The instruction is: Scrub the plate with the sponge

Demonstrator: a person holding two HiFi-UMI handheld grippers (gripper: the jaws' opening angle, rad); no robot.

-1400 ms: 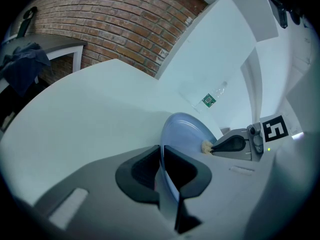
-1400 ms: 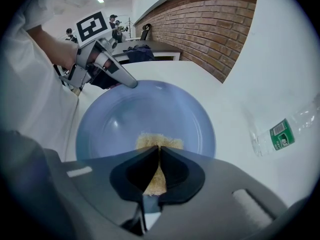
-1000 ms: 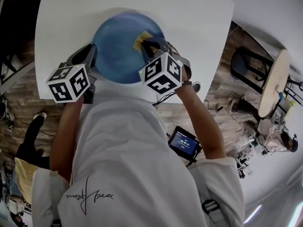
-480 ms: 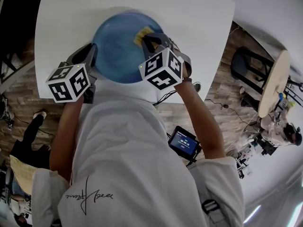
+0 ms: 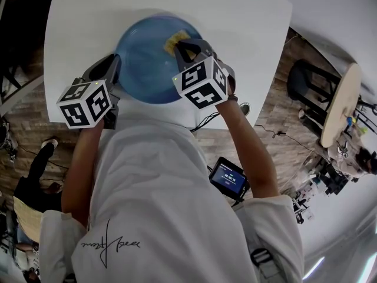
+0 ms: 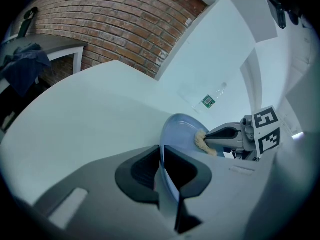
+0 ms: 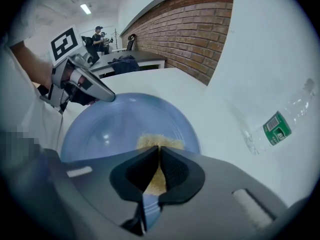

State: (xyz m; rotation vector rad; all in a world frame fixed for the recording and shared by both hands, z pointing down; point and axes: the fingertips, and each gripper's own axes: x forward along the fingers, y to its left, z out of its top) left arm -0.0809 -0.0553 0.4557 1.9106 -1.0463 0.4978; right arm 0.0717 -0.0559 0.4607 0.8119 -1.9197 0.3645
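White table [image 5: 247, 28]: 1 plate [image 5: 147, 58] in left gripper [image 6: 161, 158] | 1 sponge [image 7: 160, 142] in right gripper [image 7: 159, 155]

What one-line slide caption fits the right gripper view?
Right tool holds a yellow sponge against the blue plate while the left tool clamps its rim.

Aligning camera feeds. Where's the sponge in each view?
Head view: sponge upper centre, on the far right part of the blue plate.
Left gripper view: right of centre, against the plate's face, at the tip of the right gripper.
Right gripper view: lower centre, pinched between this gripper's jaws.
Shared landmark: the blue plate.
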